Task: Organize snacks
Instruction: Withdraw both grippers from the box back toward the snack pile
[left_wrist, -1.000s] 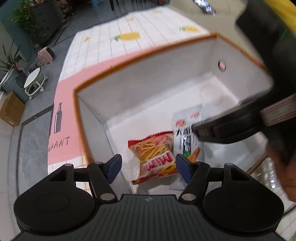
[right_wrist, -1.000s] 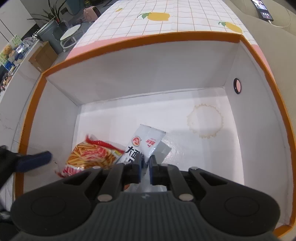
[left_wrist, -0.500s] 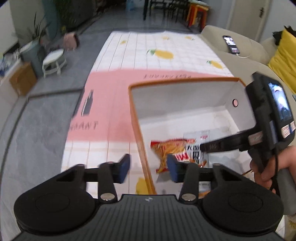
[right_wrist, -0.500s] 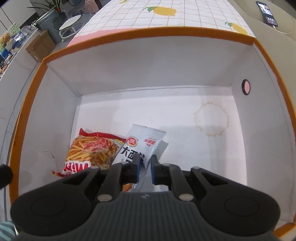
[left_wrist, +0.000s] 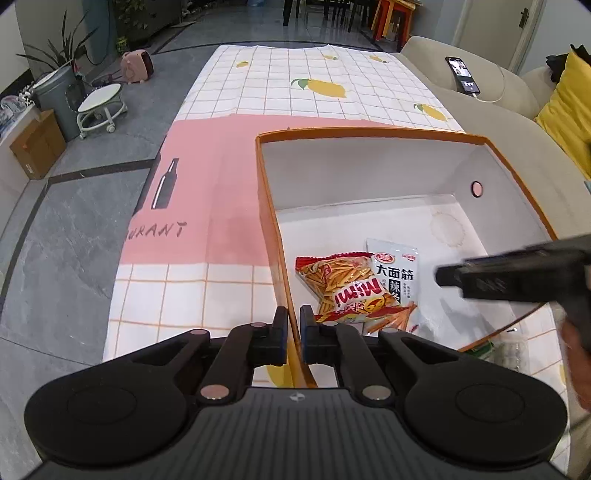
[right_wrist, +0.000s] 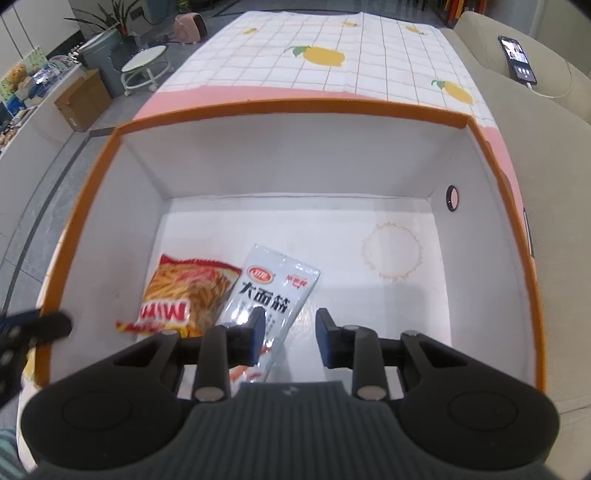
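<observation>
The left gripper (left_wrist: 291, 326) is closed narrowly on the near left wall of the orange-rimmed box (left_wrist: 369, 132), one finger outside and one inside. The right gripper (right_wrist: 290, 334) is held above the box floor with its jaws spread wide and nothing between them. Two snack packets lie flat on the white floor, in the near left part of the box: a red fries packet (left_wrist: 341, 286) and a white packet with Chinese lettering (right_wrist: 271, 291), overlapping along one edge. The box sits on a pink and lemon-print cloth (left_wrist: 207, 206). A phone (right_wrist: 517, 59) rests on the sofa arm (right_wrist: 546, 107).
</observation>
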